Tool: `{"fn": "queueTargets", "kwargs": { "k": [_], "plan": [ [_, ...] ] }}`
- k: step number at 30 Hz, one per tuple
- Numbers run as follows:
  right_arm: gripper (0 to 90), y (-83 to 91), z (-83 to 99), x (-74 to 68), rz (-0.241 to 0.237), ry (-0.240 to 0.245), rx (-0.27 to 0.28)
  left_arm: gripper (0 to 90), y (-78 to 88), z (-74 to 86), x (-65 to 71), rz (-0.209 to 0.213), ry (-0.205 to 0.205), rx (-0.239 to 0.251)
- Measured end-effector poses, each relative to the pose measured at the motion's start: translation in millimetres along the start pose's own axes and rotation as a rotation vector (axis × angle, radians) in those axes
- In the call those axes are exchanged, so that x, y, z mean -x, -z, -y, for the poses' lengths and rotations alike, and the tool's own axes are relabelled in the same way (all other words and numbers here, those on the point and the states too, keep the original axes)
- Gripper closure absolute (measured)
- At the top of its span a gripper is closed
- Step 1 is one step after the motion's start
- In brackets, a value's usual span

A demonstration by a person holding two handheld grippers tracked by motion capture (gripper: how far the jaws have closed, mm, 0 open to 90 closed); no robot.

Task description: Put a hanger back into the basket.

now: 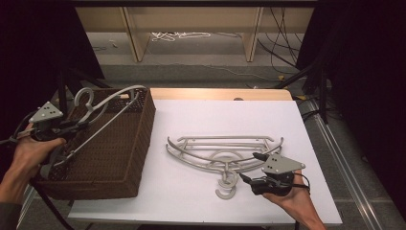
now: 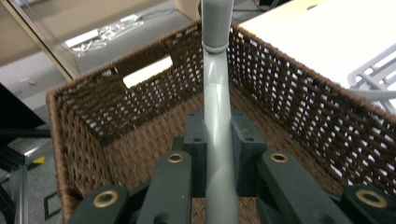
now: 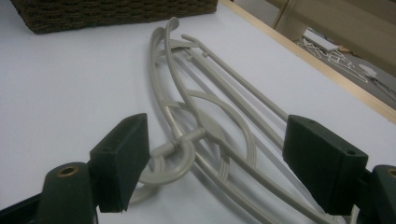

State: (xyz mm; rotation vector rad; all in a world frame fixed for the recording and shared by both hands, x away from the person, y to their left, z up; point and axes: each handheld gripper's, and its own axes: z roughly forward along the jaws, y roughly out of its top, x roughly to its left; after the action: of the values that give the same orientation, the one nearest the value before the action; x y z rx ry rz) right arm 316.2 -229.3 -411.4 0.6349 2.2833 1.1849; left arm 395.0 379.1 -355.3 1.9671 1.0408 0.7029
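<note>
Hangers, grey plastic: one pinched in my left gripper, jaws pressed on its bar, hook up, leaning across the brown wicker basket at nine o'clock on the white table. Remaining hangers lie stacked flat at centre, hooks pointing to six o'clock. My right gripper hovers over those hooks, jaws spread wide, holding nothing. Risk, as I judge it: stacked hooks nest together, so a grab may lift two at once. Held hanger's far end rests on the rim and could snag the weave.

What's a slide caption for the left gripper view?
Left gripper clamps a grey hanger over an open wicker basket.
</note>
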Motion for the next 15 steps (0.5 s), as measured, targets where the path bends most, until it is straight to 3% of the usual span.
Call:
{"fn": "queueTargets", "kwargs": {
  "k": [4,6,10,11,13,15],
  "plan": [
    [23.9,-0.6,0.1,-1.0,-0.002,0.001,0.002,78.7,-0.9,3.1,-0.4,-0.008,-0.011,-0.024],
    [24.0,-1.0,0.3,-1.2,-0.009,0.000,-0.005,78.8,-1.4,5.1,0.3,-0.003,-0.001,-0.012],
    [24.2,-1.8,2.0,-1.6,-0.010,0.005,-0.014,78.9,-1.0,11.0,3.1,-0.011,-0.024,-0.049],
    [24.2,-1.8,2.0,-1.0,-0.015,0.002,-0.022,78.9,-2.3,12.3,3.9,0.003,-0.032,-0.060],
    [24.2,-2.6,2.3,-1.2,-0.011,0.003,-0.019,78.9,-6.7,9.1,5.2,0.008,-0.110,-0.130],
    [24.2,-2.3,1.7,-1.5,-0.016,0.001,-0.023,78.9,-15.2,8.3,10.6,0.004,-0.115,-0.157]
  ]
}}
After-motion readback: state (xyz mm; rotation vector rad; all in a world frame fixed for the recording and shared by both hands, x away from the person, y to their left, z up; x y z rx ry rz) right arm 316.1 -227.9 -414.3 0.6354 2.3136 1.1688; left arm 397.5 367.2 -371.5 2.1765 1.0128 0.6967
